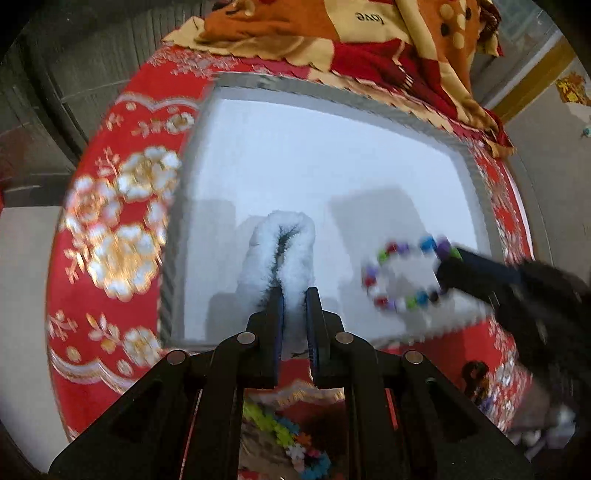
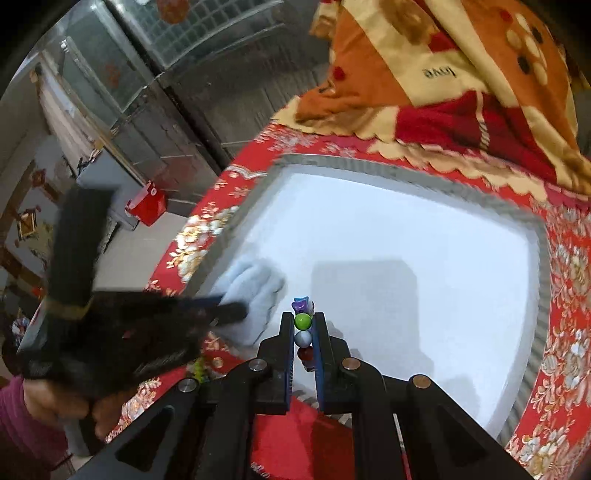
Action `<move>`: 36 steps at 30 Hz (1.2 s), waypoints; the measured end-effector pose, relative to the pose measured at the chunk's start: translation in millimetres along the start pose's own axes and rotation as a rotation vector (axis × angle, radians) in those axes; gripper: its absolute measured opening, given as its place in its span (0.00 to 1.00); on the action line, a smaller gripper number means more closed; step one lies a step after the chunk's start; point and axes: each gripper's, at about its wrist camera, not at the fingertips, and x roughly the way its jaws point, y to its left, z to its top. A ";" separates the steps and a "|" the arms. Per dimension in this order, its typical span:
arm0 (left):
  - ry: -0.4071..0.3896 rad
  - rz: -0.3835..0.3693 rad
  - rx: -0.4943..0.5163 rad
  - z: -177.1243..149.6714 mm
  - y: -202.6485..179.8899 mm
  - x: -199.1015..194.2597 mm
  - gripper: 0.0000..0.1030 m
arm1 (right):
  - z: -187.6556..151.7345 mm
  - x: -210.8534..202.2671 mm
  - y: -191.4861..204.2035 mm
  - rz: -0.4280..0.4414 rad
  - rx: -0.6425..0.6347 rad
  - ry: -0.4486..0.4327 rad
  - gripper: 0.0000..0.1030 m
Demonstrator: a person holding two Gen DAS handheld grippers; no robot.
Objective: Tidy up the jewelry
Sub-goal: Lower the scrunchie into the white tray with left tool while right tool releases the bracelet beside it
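A white tray (image 1: 369, 107) with a grey rim lies on a red floral cloth. My left gripper (image 1: 294, 295) is shut on a fluffy white scrunchie (image 1: 280, 243) and holds it over the tray's near left part. My right gripper (image 2: 303, 321) is shut on a bracelet of coloured beads (image 2: 303, 322), held edge-on between its fingers over the tray's near edge. In the left wrist view the bracelet (image 1: 406, 277) hangs as a ring from the right gripper (image 1: 448, 269). In the right wrist view the left gripper (image 2: 232, 308) and scrunchie (image 2: 255, 291) show at left.
A red, orange and cream blanket (image 1: 351, 33) is heaped at the table's far side. More coloured bead jewelry (image 1: 288, 439) lies on the cloth under my left gripper, and other small pieces (image 1: 476, 380) lie at the near right. The table edge drops off at left.
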 end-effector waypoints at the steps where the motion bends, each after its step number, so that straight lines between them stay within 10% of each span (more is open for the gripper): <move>1: 0.002 -0.004 0.001 -3.4 -1.4 -0.5 0.10 | -0.4 2.9 -6.3 0.001 0.021 0.008 0.08; 25: 0.011 0.060 -0.023 -12.3 6.7 -2.8 0.24 | -44.5 30.7 -13.0 0.026 0.086 0.155 0.08; 31: 0.004 0.070 -0.017 -19.1 3.7 -6.0 0.41 | -51.6 28.3 -2.3 0.014 0.079 0.164 0.09; 36: -0.052 0.074 -0.014 -22.8 -2.8 -23.3 0.55 | -39.4 7.7 -6.5 0.033 0.122 0.086 0.46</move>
